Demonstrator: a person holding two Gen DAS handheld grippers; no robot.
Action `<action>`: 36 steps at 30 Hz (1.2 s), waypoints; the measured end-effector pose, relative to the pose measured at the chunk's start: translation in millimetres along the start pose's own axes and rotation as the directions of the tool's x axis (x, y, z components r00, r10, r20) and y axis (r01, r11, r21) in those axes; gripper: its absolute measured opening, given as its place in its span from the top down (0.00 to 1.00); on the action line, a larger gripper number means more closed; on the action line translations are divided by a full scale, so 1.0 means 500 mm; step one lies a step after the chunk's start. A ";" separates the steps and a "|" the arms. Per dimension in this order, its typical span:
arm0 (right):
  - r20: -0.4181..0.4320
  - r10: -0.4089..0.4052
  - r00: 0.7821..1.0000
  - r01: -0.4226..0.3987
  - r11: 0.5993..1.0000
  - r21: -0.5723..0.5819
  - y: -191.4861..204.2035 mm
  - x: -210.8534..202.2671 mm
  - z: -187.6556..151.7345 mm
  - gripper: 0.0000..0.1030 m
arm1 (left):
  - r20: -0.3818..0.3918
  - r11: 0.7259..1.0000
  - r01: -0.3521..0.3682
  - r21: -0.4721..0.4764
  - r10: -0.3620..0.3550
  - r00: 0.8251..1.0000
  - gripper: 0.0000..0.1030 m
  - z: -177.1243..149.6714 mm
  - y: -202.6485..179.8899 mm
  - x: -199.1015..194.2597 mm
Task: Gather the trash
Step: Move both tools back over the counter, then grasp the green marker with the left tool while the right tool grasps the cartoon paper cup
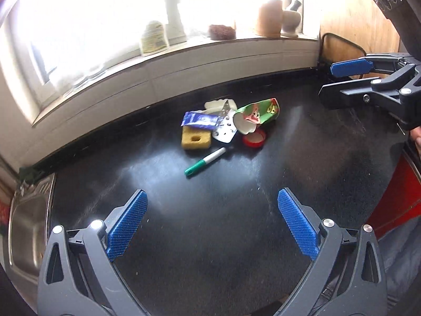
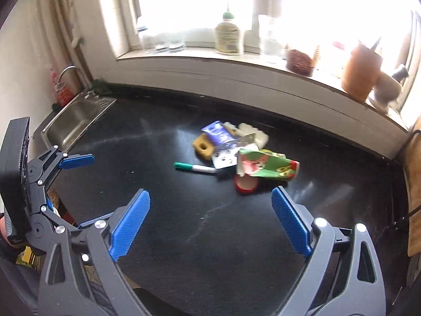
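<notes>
A small pile of trash lies on the black counter (image 1: pixel 210 223): a crushed green paper cup (image 1: pixel 256 114) (image 2: pixel 265 164), a red lid (image 1: pixel 254 139) (image 2: pixel 246 184), a silver blister pack (image 1: pixel 225 129) (image 2: pixel 226 155), a blue wrapper (image 1: pixel 200 119) (image 2: pixel 218 133), a yellow sponge (image 1: pixel 196 139) (image 2: pixel 202 146), crumpled white paper (image 1: pixel 217 104) (image 2: pixel 254 131) and a green-capped marker (image 1: pixel 205 161) (image 2: pixel 194 168). My left gripper (image 1: pixel 212 197) is open and empty, well short of the pile. My right gripper (image 2: pixel 210 197) is open and empty, its right finger near the red lid; it also shows in the left wrist view (image 1: pixel 331 81).
A steel sink (image 2: pixel 76 121) (image 1: pixel 23 226) lies at the counter's left end. The window sill (image 2: pixel 210 58) holds a bottle (image 2: pixel 229 35), a jar (image 2: pixel 300 62) and a candle (image 1: pixel 269 17). A wooden board (image 2: pixel 414 184) stands at the right. Something red (image 1: pixel 394 197) lies beyond the counter's near right edge.
</notes>
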State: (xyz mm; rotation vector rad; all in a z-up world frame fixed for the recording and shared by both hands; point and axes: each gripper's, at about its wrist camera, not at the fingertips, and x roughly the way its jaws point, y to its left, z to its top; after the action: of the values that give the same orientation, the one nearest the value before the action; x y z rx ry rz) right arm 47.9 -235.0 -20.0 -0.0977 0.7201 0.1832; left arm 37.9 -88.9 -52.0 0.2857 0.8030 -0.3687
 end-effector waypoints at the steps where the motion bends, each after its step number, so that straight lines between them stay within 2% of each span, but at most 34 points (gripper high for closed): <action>1: 0.003 -0.002 1.000 0.002 1.000 0.001 -0.010 0.001 0.001 0.12 | -0.001 1.000 0.003 0.014 -0.003 1.000 0.06 0.008 -0.006 0.008; 4: -0.002 -0.002 1.000 0.002 1.000 -0.011 -0.037 0.020 0.004 0.12 | -0.016 0.999 0.007 0.049 -0.006 1.000 0.06 0.022 -0.016 0.030; 9: -0.045 0.020 0.999 -0.022 0.998 -0.050 -0.064 0.069 0.010 0.12 | -0.061 0.992 0.032 0.124 -0.024 0.998 0.06 0.037 -0.016 0.113; 14: -0.102 0.024 0.994 -0.037 0.991 -0.127 -0.108 0.150 0.010 0.12 | -0.111 0.984 0.048 0.172 -0.029 0.993 0.07 0.043 -0.010 0.210; 20: -0.157 0.000 0.988 -0.040 0.968 -0.249 -0.156 0.274 0.005 0.12 | -0.141 0.979 0.089 0.181 -0.064 0.988 0.07 0.052 0.007 0.321; 22: -0.152 0.002 0.988 -0.050 0.949 -0.310 -0.163 0.302 0.004 0.12 | -0.163 0.975 0.110 0.192 -0.079 0.984 0.07 0.052 0.011 0.360; 27: -0.160 -0.017 0.987 -0.066 0.867 -0.495 -0.172 0.379 -0.001 0.12 | -0.202 0.967 0.162 0.197 -0.122 0.972 0.08 0.046 0.015 0.415; 31: -0.178 0.006 0.984 -0.106 0.822 -0.559 -0.178 0.423 0.010 0.13 | -0.208 0.964 0.193 0.182 -0.154 0.966 0.08 0.042 0.019 0.443; 32: -0.192 0.017 0.981 -0.126 0.812 -0.569 -0.179 0.433 0.013 0.18 | -0.208 0.966 0.196 0.168 -0.160 0.965 0.10 0.042 0.022 0.446; 34: -0.229 0.037 0.973 -0.167 0.798 -0.580 -0.181 0.447 0.018 0.33 | -0.207 0.970 0.212 0.120 -0.184 0.961 0.18 0.047 0.031 0.448; 36: -0.225 0.052 0.973 -0.178 0.789 -0.588 -0.179 0.441 0.023 0.42 | -0.199 0.974 0.200 0.102 -0.177 0.964 0.36 0.052 0.035 0.449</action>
State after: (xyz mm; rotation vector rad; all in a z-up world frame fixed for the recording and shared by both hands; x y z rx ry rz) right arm 235.7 -291.7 -155.5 -0.7009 0.8453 0.5297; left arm 205.2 -130.5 -199.1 0.3624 1.0005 -0.5778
